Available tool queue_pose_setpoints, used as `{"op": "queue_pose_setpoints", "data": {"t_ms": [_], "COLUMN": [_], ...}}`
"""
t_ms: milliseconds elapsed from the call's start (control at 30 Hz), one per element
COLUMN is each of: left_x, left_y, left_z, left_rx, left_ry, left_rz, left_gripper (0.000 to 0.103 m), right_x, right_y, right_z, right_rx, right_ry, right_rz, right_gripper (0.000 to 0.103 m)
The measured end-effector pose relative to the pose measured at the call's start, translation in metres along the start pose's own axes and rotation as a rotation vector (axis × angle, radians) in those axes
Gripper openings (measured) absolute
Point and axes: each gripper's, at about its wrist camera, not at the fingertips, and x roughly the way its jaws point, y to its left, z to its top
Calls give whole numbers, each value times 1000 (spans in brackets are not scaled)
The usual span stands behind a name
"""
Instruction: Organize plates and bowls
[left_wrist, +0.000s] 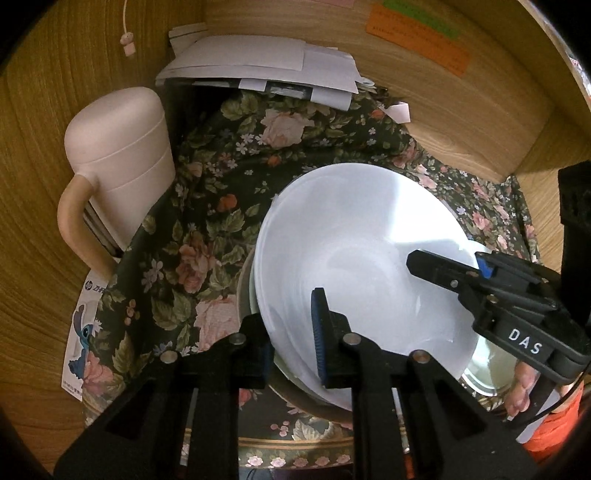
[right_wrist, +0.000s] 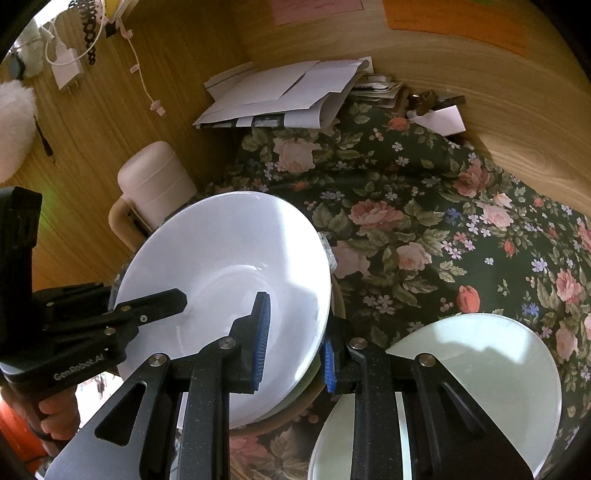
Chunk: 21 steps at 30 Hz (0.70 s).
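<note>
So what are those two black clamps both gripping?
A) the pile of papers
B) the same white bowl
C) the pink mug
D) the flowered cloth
B: the left gripper and the right gripper each pinch opposite rims of the white bowl.

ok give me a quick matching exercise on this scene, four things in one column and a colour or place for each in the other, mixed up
Things:
1. white bowl
2. pink mug
3. papers
4. pale green plate

Descriptions:
a. heaped at the back by the wooden wall
b. gripped at its rim by both tools
c. lying on the floral cloth, to the right in the right wrist view
d. standing left of the bowl, handle toward the camera

Pairs: 1-b, 2-d, 3-a, 4-c
</note>
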Motion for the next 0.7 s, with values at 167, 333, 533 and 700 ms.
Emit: {"op": "queue_pose_setpoints", "data": {"t_ms": [167, 333, 533, 700], "left_x": [2, 4, 6, 6], "left_y": [0, 0, -4, -10], "left_z": [1, 1, 9, 19], "left_rx": [-5, -12, 2, 8], "left_ry": [1, 2, 13, 37], "left_rz": [3, 8, 17, 31], "left_gripper": [17, 17, 18, 23], "right_x": [-6, -14, -12, -12], "right_y": [2, 5, 0, -3], "right_z": [2, 2, 0, -2], "right_rx": [-22, -69, -67, -57], "right_ry": [-4, -26, -23, -13], "right_rz": [-14, -87, -94, -83], "right_gripper": [22, 25, 25, 26]}}
